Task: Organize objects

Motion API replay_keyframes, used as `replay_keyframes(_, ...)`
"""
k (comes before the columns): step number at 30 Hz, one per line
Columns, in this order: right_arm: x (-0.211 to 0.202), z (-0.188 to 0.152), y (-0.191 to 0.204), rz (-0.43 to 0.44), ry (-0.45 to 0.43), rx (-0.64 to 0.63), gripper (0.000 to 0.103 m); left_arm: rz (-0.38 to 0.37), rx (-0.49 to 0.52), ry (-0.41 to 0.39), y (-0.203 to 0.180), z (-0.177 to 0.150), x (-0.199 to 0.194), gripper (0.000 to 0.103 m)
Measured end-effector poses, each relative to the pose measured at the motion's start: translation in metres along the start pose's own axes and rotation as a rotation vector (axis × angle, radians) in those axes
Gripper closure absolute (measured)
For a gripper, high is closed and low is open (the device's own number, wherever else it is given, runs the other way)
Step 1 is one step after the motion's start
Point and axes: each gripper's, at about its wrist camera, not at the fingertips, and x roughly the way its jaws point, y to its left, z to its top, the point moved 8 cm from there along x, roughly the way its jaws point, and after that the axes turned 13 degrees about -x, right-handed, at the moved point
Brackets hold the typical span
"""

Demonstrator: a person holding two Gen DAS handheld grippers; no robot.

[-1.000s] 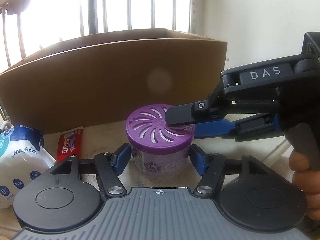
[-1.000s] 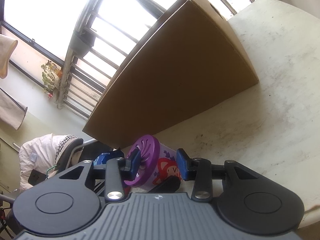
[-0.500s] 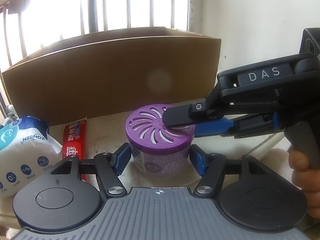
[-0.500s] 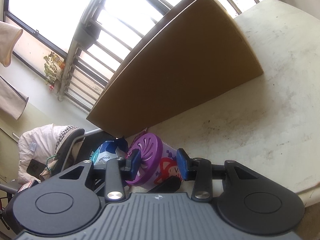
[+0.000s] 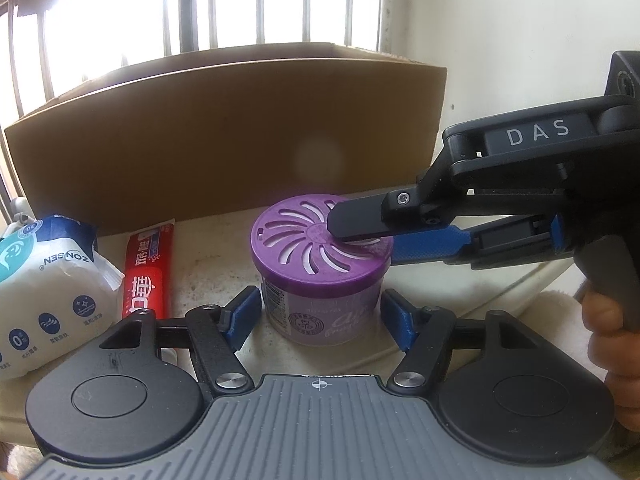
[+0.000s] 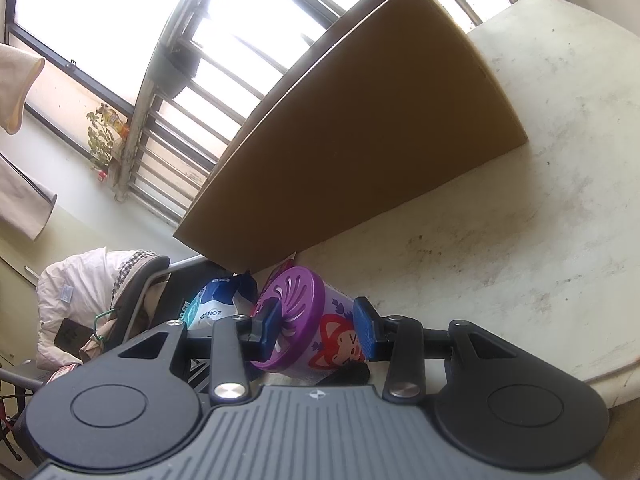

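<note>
A purple-lidded air freshener tub stands on the pale table in front of a brown cardboard box. My left gripper is open, its blue pads on either side of the tub's base with small gaps. My right gripper is turned on its side, one finger over the slotted lid and one beside the wall. It reaches in from the right in the left wrist view. The tub sits between its pads; contact is unclear.
A red toothpaste box and a white and blue tissue pack lie left of the tub. The box stands behind them against a barred window. The table edge curves at the right. A chair with clothes stands beyond.
The left wrist view has drawn back and shifted a little, so more of the toothpaste box and tissue pack shows. The left pads now stand slightly wider off the tub. The right gripper stays over the lid.
</note>
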Motion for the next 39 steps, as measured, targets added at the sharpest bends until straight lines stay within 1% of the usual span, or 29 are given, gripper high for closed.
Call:
replay_keyframes(8, 0.000, -0.003, 0.003, 0.005, 0.007, 0.008, 0.060, 0.004, 0.009, 0.002, -0.004, -0.004, -0.005, 0.039)
replay_keyframes(12, 0.001, -0.004, 0.003, 0.008, 0.009, 0.011, 0.060, 0.004, 0.008, 0.006, 0.002, 0.000, -0.005, 0.039)
replay_keyframes(15, 0.000, -0.004, 0.002, 0.008, 0.009, 0.012, 0.060, 0.004, 0.012, 0.013, 0.002, 0.001, -0.003, 0.039)
replay_keyframes(19, 0.000, -0.005, 0.002, 0.008, 0.008, 0.014, 0.060, -0.001, 0.010, 0.027, 0.002, 0.004, -0.001, 0.036)
replay_keyframes(24, 0.000, -0.005, 0.002, 0.003, 0.010, 0.012, 0.060, -0.003, 0.006, 0.027, 0.005, 0.005, 0.002, 0.035)
replay_keyframes(32, 0.000, -0.004, 0.002, 0.003, 0.010, 0.012, 0.060, 0.005, 0.004, 0.025, 0.005, 0.006, 0.011, 0.038)
replay_keyframes(39, 0.001, -0.004, 0.002, -0.001, 0.012, 0.013, 0.060, 0.007, -0.001, 0.028, 0.005, 0.009, 0.015, 0.038)
